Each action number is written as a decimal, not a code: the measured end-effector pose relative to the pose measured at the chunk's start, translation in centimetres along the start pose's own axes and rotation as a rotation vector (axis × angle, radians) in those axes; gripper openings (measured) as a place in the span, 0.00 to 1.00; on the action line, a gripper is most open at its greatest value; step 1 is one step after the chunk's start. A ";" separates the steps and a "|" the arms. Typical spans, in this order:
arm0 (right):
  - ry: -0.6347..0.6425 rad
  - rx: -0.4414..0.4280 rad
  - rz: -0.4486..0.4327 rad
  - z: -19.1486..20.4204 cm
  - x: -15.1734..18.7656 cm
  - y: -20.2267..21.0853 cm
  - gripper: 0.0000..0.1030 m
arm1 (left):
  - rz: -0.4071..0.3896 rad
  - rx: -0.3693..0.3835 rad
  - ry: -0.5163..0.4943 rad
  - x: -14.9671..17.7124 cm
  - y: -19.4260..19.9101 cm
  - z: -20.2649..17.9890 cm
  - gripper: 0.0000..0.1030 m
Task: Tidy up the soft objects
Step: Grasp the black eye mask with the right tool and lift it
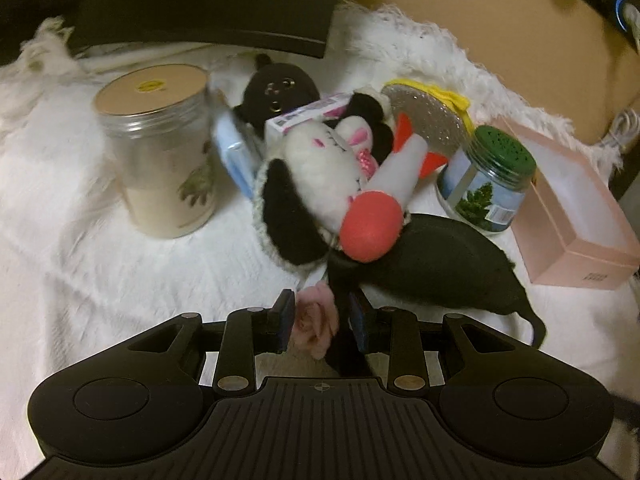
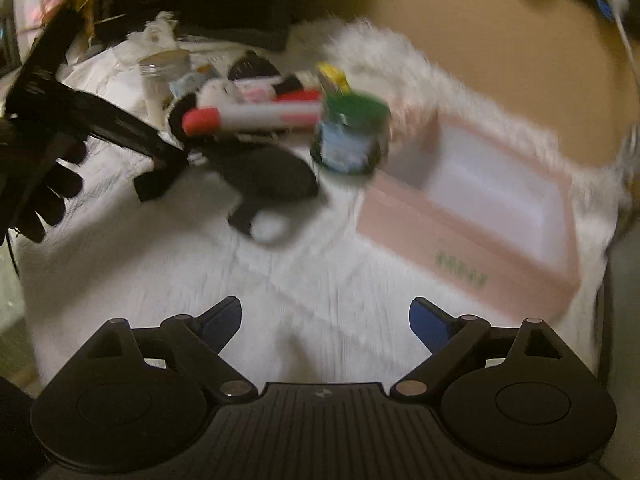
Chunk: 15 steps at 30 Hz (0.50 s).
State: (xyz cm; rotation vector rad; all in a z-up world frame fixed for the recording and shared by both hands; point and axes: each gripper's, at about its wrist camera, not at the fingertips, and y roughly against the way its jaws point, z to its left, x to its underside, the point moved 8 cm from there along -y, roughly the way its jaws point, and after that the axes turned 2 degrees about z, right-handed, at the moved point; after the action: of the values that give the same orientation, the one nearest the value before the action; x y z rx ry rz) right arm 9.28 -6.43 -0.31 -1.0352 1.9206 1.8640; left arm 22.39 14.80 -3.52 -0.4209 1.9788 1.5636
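Jaws first: the left gripper (image 1: 320,322) is clamped on a small pink flower (image 1: 315,318) and a black strap beside it, low in the left wrist view, with both pads pressed in on them. That strap leads up to a black pouch (image 1: 436,256) lying on the white cloth (image 1: 100,248) right of centre. Over on the right wrist view, the right gripper (image 2: 325,322) stands wide apart with nothing between its fingers, only cloth below, and that picture is heavily blurred.

Centre frame on the left view, a pile of soft things: a black-and-white plush (image 1: 316,184), a rocket toy (image 1: 380,208) with a red nose lying across it, and a black plush (image 1: 280,88) behind. Left of the pile stands a tall jar (image 1: 160,152); right of it a small jar (image 1: 490,184) with a green lid, and just beside that, at the right edge, a pink box (image 1: 576,216), open and white inside. In the right view, a gloved hand (image 2: 44,184) shows at the left edge.
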 end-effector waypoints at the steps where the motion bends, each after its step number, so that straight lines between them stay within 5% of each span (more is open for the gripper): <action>1: 0.027 0.021 -0.022 0.6 -0.8 -0.1 0.87 | -0.004 0.001 -0.015 0.1 -0.3 -0.1 0.33; 3: 0.093 0.078 -0.051 2.0 -2.3 -0.8 0.81 | -0.016 -0.002 -0.054 0.1 -0.8 -0.4 0.33; 7: 0.211 0.104 -0.021 4.8 -4.8 -4.5 0.50 | -0.030 0.026 -0.140 0.6 -0.4 0.0 0.30; 10: 0.273 0.128 -0.012 6.8 -6.4 -7.5 0.44 | -0.022 0.086 -0.172 1.4 0.4 1.0 0.29; 14: 0.337 0.177 0.044 8.2 -8.2 -10.1 0.14 | 0.005 0.140 -0.218 1.7 1.4 1.9 0.27; 15: 0.330 0.179 0.058 8.4 -8.7 -10.1 0.14 | 0.008 0.155 -0.228 1.7 1.6 2.1 0.27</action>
State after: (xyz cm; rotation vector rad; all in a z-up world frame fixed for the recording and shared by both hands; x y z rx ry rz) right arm 19.67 4.97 -3.53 -1.3054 2.2738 1.5908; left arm 20.62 17.42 -3.65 -0.1640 1.9083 1.3840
